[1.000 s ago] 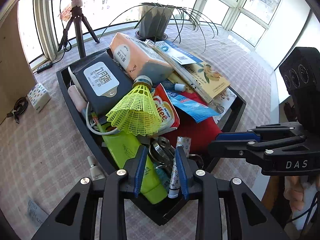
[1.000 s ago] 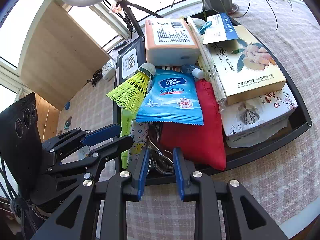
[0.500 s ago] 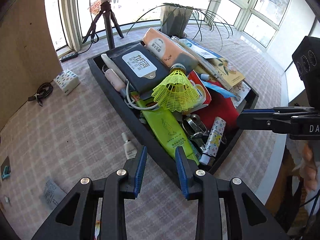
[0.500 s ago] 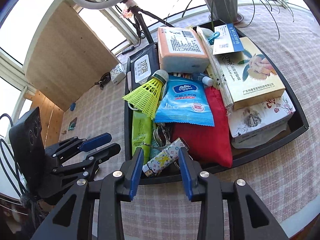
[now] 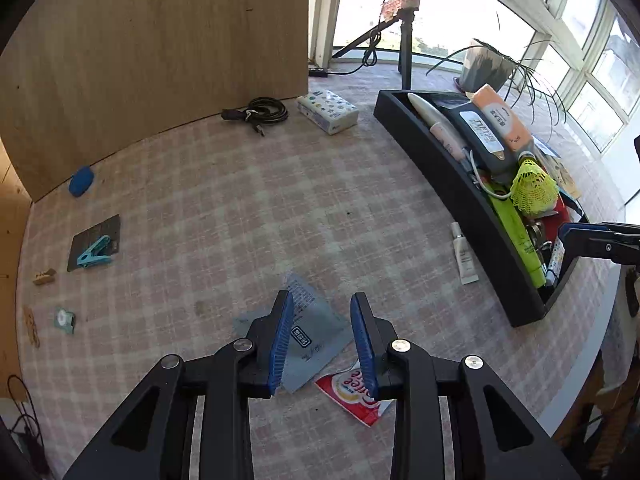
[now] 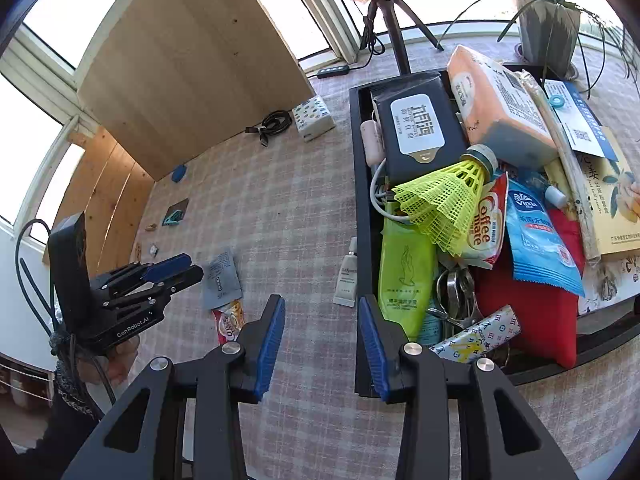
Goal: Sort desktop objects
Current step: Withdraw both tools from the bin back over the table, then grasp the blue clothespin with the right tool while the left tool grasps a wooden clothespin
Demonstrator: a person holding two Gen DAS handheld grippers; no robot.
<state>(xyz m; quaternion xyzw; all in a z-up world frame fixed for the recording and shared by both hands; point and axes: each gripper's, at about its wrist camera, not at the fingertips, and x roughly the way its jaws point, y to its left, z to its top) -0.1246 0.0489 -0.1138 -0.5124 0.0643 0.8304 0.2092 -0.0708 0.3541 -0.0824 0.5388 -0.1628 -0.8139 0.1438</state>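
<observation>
Left gripper point(image 5: 322, 330): jaws spread, nothing gripped, above grey sachet point(image 5: 310, 334); red coffee sachet point(image 5: 354, 394) at 5 o'clock. Right gripper point(image 6: 322, 334): jaws opening, empty, over the black tray's point(image 6: 362, 248) near-left edge. White tube point(image 6: 347, 276) lies just outside at 12. Bare tablecloth point(image 5: 240, 208) from 10 to 12.

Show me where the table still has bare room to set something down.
The widest bare patch of the checked cloth lies between the coiled cable and tissue pack at the back, the blue clip on one side, and the black tray on the other. The tray is piled full. Near the left gripper, sachets crowd the cloth.
</observation>
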